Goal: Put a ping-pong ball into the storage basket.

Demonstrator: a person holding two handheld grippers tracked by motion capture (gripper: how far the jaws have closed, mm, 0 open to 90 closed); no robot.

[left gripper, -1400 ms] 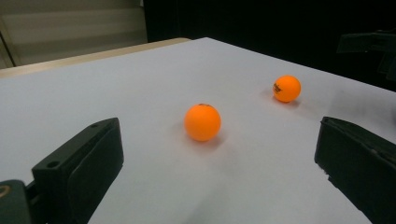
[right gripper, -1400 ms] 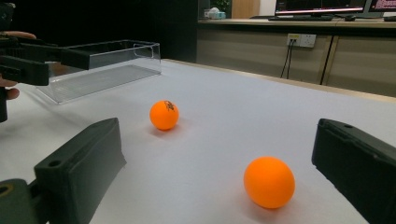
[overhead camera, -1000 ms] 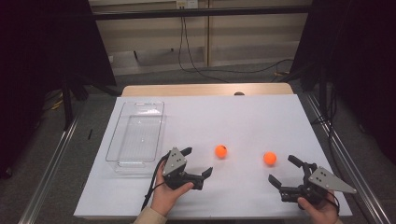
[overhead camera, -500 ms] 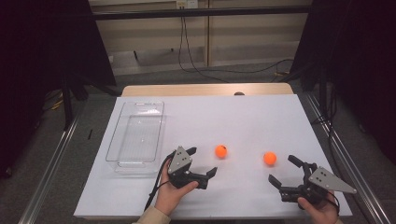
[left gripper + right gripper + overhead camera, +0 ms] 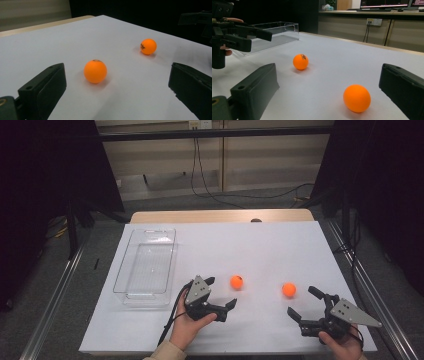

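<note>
1. A clear plastic tray (image 5: 145, 267) is seen on the left part of the white table (image 5: 250, 245); nothing is seen inside it.
2. Two orange balls are seen on the bare table to the right of the tray, well apart from each other: the left ball (image 5: 236, 281) and the right ball (image 5: 288, 290).
3. The left gripper (image 5: 221, 292) is held just short of the left ball, jaws spread wide, nothing gripped or touched. In the left gripper view, this ball (image 5: 95, 71) is seen ahead, between the jaws.
4. The right gripper (image 5: 304, 304) is held near the right ball, jaws likewise released and empty. In the right gripper view, that ball (image 5: 357, 98) is seen close ahead, between the jaws.
</note>
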